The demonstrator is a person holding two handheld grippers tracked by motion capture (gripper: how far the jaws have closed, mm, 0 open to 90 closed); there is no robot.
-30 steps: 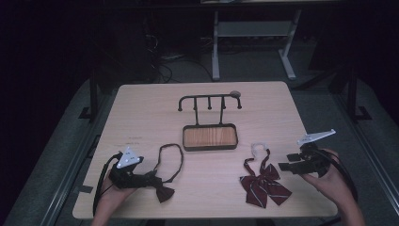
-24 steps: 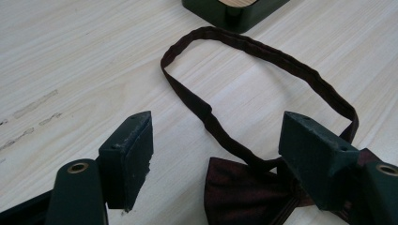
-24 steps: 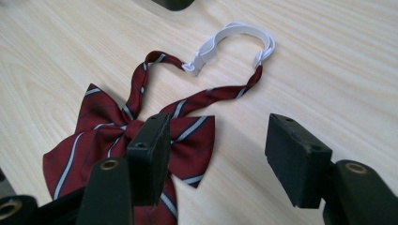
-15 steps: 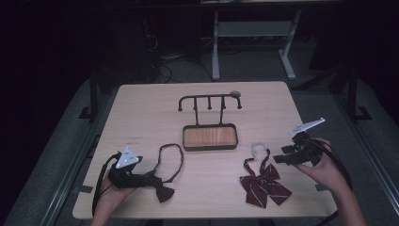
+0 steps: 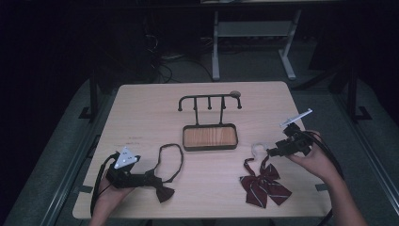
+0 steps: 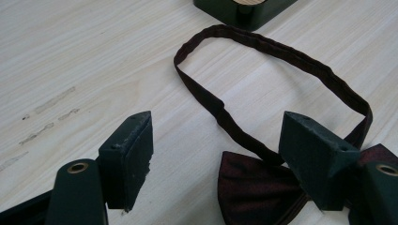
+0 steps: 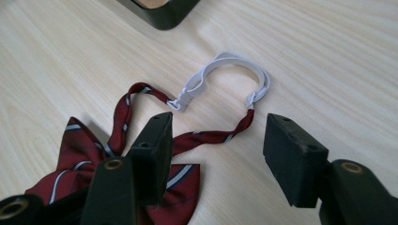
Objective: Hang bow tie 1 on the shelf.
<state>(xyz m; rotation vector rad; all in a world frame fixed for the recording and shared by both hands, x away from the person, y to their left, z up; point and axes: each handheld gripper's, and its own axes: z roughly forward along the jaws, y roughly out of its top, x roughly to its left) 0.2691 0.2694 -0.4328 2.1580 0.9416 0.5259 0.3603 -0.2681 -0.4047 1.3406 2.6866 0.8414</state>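
Note:
A dark maroon bow tie with a dark neck loop lies at the table's front left. My left gripper rests beside it, open, with the bow low between its jaws and the pads apart from it. A red striped bow tie with a white elastic loop lies at the front right. My right gripper hovers over its strap, open. Its jaws have just been closing a little, and the striped strap lies on the table between them, untouched by the pads. The white elastic curls just beyond.
A black rack with several hooks rises from a wood-bottomed tray at the table's middle. The tray's corner shows ahead of the left gripper, and its corner ahead of the right. The table's front edge is near both hands.
My right gripper has moved left and farther up the table, from beside the red bow tie to over its strap by the white elastic. The left gripper has stayed put.

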